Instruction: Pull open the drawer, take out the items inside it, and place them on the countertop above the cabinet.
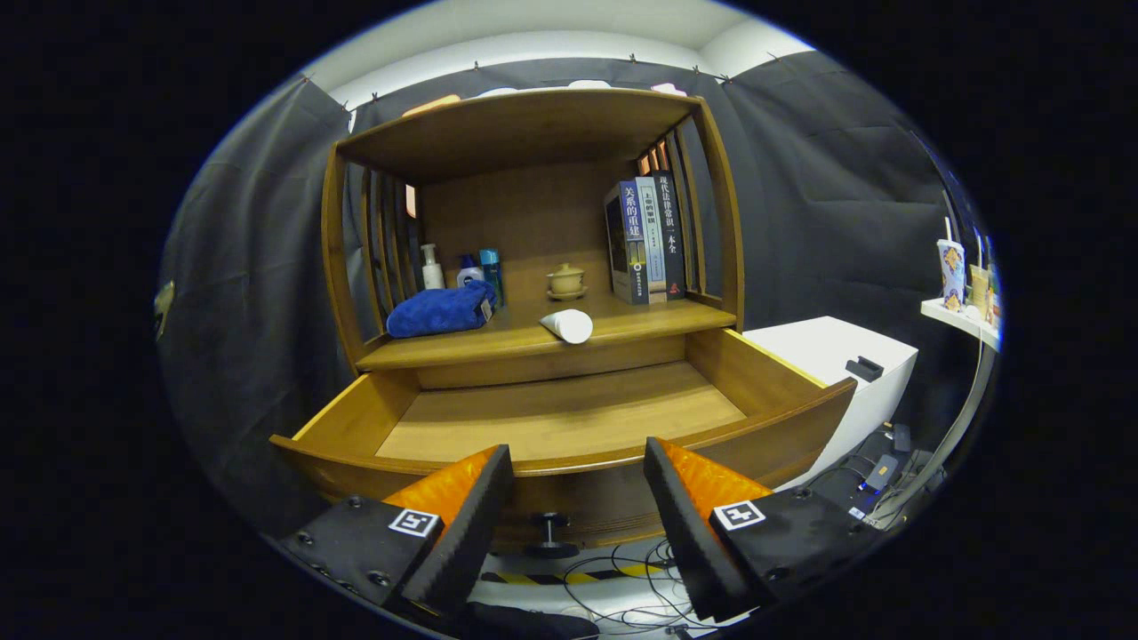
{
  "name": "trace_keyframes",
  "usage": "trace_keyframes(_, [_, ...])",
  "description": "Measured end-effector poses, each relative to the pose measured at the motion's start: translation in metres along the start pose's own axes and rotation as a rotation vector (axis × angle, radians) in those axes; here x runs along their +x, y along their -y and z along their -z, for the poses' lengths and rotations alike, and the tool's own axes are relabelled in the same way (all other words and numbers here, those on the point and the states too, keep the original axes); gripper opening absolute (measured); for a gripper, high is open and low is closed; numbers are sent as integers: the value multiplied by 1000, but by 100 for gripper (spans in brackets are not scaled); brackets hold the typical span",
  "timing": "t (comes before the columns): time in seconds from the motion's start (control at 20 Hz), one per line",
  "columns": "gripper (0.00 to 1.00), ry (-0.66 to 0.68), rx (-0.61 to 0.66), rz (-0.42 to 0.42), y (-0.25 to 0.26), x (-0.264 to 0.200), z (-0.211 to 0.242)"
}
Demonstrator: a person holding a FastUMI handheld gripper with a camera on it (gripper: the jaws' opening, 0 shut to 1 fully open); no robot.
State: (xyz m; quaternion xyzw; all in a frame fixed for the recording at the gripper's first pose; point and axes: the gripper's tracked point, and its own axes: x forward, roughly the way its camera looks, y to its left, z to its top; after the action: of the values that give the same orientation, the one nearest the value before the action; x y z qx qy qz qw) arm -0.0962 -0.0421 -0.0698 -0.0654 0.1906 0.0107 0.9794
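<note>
- The gripper (578,498) is spread wide and holds nothing; its fingers sit just in front of the drawer (569,418), with the drawer's knob (549,533) low between them.
- The drawer is pulled fully out, and the floor that shows is bare wood (the near strip behind the front panel is hidden, so something small could lie there).
- On the countertop (622,324) above, a blue towel (440,309) lies at 10 o'clock from the fingers, and a white roll (569,325) lies on its side at 12 o'clock near the front edge.
- Judged from this, the emptying looks done or nearly so.
- To finish well: tip the view down over the front panel to check the hidden strip before backing off.
- Keep the fingers clear of the knob and panel, since a bump could push the drawer in.
- The roll may trundle off the edge if the cabinet is jolted.
</note>
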Motion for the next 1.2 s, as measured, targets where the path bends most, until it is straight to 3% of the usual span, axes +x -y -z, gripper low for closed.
trace_keyframes(0.5, [97, -17, -121, -20, -5, 4, 12])
trace_keyframes(0.75, [97, -18, -2, -31, -2, 8, 14])
trace_keyframes(1.2, [98, -17, -36, -43, 0, 42, -1])
